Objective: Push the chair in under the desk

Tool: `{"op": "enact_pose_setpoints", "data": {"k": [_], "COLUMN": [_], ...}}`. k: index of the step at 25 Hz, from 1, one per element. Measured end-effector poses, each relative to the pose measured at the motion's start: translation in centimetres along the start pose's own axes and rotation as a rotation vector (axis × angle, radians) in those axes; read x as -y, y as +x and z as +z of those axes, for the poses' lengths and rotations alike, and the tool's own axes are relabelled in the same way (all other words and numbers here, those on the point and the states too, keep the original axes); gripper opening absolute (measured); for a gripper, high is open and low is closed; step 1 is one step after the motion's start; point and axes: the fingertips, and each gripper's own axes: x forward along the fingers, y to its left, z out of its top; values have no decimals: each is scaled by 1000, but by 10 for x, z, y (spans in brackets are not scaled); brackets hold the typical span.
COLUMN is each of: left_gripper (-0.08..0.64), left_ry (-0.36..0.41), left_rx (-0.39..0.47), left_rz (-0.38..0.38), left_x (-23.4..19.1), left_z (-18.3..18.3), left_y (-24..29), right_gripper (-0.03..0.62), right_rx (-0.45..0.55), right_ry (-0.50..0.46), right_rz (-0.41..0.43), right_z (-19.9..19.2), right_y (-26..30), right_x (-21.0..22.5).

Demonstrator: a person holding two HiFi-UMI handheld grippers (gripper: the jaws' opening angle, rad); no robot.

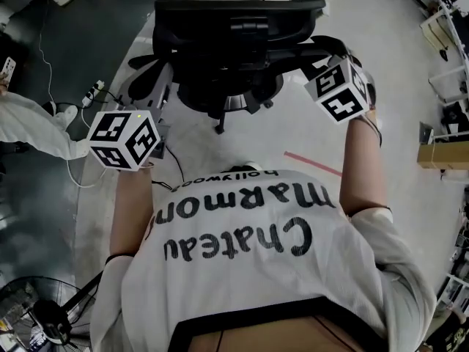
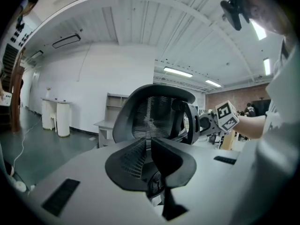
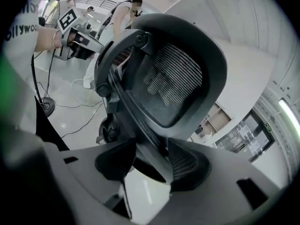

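Note:
A black mesh office chair (image 1: 242, 42) stands in front of me, its back toward me. My left gripper (image 2: 147, 158) is shut with nothing in it, just left of the chair back (image 2: 157, 116); its marker cube (image 1: 123, 138) shows low on the left in the head view. My right gripper (image 3: 150, 158) is open at the chair's right side, and the dark rim (image 3: 140, 130) of the chair back runs between its pads without either visibly pressing on it. Its marker cube (image 1: 338, 88) sits by the chair's right edge.
A power strip (image 1: 91, 94) and cables lie on the floor left of the chair. A floor fan (image 1: 37, 314) stands at the lower left, a person's white sleeve (image 1: 37, 127) at the left. A red tape line (image 1: 311, 163) marks the floor. A cardboard box (image 1: 443, 152) sits far right.

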Motion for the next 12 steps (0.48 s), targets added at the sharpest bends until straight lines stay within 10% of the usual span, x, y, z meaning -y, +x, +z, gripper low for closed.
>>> {"op": "enact_pose_setpoints", "data": {"k": [8, 12], "left_gripper": [187, 192], "left_ry": [623, 779], "left_rx": [-257, -381], "left_rz": [67, 36], "left_x": [7, 23], "left_z": [-1, -21], "left_y": [26, 31], "right_gripper": [218, 219], "right_rx": [-6, 11], "right_ry": [-19, -31], "right_rz": [83, 107], "right_z": [2, -2], "right_y": [1, -7], "right_x": [3, -6]}}
